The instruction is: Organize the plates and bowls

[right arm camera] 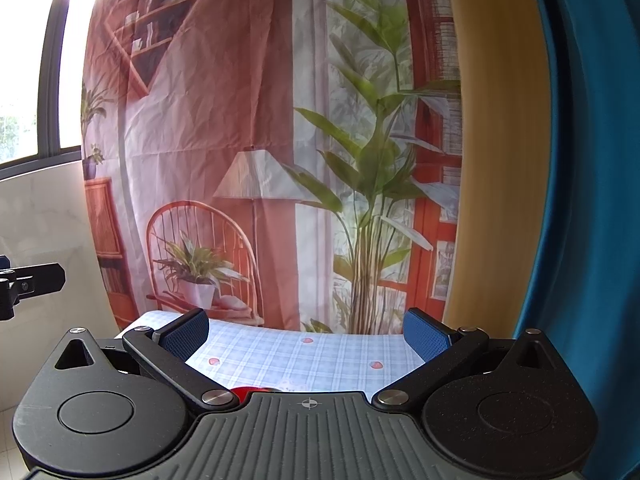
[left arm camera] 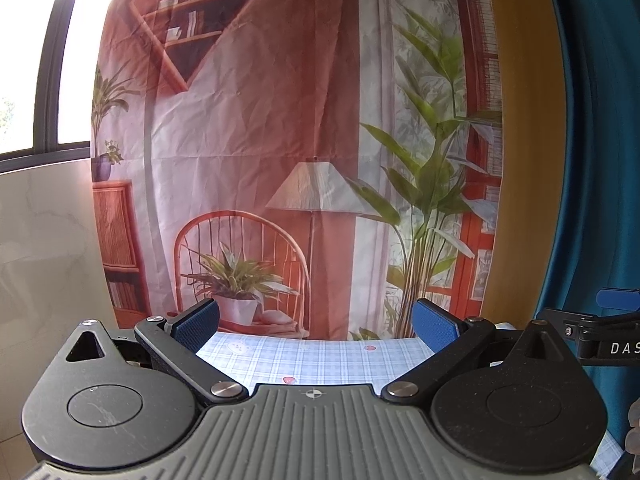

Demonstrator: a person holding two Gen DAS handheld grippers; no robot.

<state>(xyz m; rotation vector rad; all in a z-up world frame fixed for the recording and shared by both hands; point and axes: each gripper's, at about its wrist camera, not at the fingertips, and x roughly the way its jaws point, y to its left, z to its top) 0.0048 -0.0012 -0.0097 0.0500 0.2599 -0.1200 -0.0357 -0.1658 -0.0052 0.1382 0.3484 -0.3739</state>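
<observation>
Both grippers, left (left arm camera: 316, 322) and right (right arm camera: 306, 330), hold fingers spread wide, grasping nothing.

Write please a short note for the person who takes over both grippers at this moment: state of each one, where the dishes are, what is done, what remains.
Left gripper: open, holds nothing, above the checked tablecloth.
Right gripper: open, holds nothing, over the same cloth.
Dishes: no plate or bowl can be recognised in either view. Only a sliver of a red object shows at the bottom edge of the right wrist view; what it is cannot be told.
Done: nothing can be confirmed.
Left: find the plates and bowls, probably below the cameras, then begin organizing.
</observation>
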